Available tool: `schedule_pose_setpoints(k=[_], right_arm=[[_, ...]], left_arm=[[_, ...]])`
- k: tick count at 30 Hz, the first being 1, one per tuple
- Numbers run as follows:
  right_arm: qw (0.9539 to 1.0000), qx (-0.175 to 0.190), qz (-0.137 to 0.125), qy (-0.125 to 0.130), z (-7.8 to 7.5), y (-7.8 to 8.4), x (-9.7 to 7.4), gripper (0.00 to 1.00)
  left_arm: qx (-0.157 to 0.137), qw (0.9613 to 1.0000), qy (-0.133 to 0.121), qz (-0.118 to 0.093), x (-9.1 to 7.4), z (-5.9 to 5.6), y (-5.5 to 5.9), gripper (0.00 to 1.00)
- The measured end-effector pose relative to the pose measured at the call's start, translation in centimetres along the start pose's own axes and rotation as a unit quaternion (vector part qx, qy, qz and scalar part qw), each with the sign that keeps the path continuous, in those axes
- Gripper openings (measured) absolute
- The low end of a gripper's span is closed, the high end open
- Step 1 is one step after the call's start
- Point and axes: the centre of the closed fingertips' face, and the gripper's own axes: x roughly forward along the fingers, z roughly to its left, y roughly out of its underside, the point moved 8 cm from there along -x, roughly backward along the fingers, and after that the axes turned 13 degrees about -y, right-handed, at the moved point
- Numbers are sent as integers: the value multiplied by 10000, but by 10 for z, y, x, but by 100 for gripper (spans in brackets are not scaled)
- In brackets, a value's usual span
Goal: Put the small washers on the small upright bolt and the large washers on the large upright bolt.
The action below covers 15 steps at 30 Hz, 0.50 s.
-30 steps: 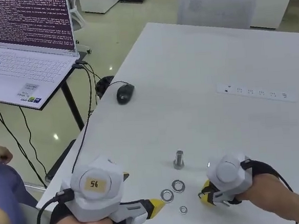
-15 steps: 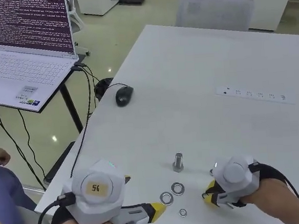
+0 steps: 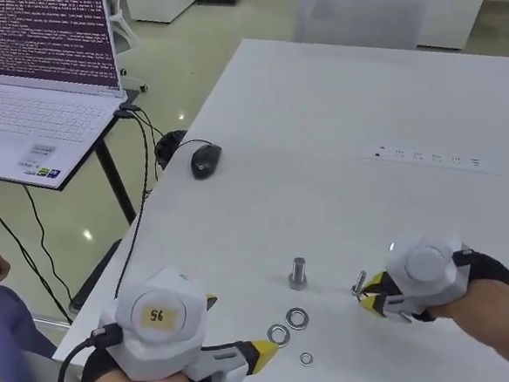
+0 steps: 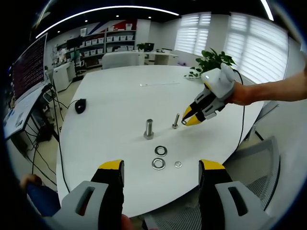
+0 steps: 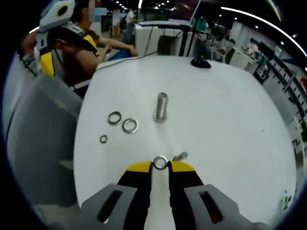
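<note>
The left gripper [image 3: 262,357] is hovering low over the near edge of the white table [image 3: 320,134]. Its jaws are standing wide apart and gripping nothing. Just ahead of it, two large washers [image 3: 278,334] are lying flat side by side, with a loose small washer [image 3: 306,359] sitting near them. Behind these, the large upright bolt [image 3: 297,274] is standing bare. To its right, the small upright bolt [image 3: 359,283] is standing just beside the tip of the right gripper [image 5: 160,165]. The right gripper's jaws are nearly closed and are pinching a small washer [image 5: 160,162] by its rim. For this step, the person is probably needing to level the pinched washer and centre its hole over the bolt's top. They would then lower it straight down, easing the jaws apart only once the thread is through, without nudging the bolt.
</note>
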Motion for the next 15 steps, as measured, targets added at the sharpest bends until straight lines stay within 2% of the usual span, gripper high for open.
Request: schedule_pose_setpoints(k=[3,6,15], right_arm=[[9999,-29,-48,144,-8,-6,-10,14],[9998,-1,-71,204,-13,-9,-12,14],[9998,49,41,168,-19,-9,-1,14]], left_arm=[[-5,10000,9,-6,1,0,0,62],[-11,10000,8,1,1,0,0,62],[-22,10000,14,10,1,-1,0,62]])
